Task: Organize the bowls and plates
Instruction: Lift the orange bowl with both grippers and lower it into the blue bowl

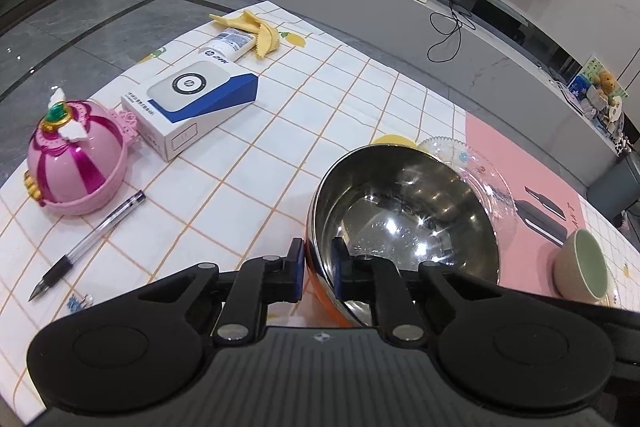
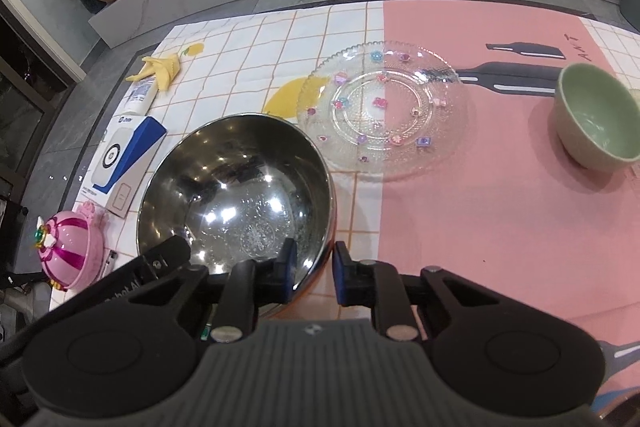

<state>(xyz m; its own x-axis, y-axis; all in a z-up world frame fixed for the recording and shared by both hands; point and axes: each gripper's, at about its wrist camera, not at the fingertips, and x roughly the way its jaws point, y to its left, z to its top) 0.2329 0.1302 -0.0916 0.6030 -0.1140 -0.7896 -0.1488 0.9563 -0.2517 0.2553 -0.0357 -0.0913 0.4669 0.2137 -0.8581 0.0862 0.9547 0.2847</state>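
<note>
A steel bowl with an orange outside (image 1: 404,211) (image 2: 240,187) is held over the table, tilted. My left gripper (image 1: 318,269) is shut on its near rim, one finger inside and one outside. My right gripper (image 2: 314,273) is shut on the rim at the bowl's right side. The left gripper's finger shows at the bowl's lower left in the right wrist view. A clear glass plate with small flowers (image 2: 384,107) (image 1: 480,171) lies just beyond the bowl, half on the pink mat. A small green bowl (image 2: 596,119) (image 1: 584,267) stands on the mat, to the right.
On the left stand a pink toy dome (image 1: 76,163) (image 2: 72,251), a white and blue box (image 1: 196,99) (image 2: 124,159), a pen (image 1: 88,239), a white tube (image 1: 232,43) and a yellow cloth (image 1: 256,27). The pink mat (image 2: 460,227) covers the table's right side.
</note>
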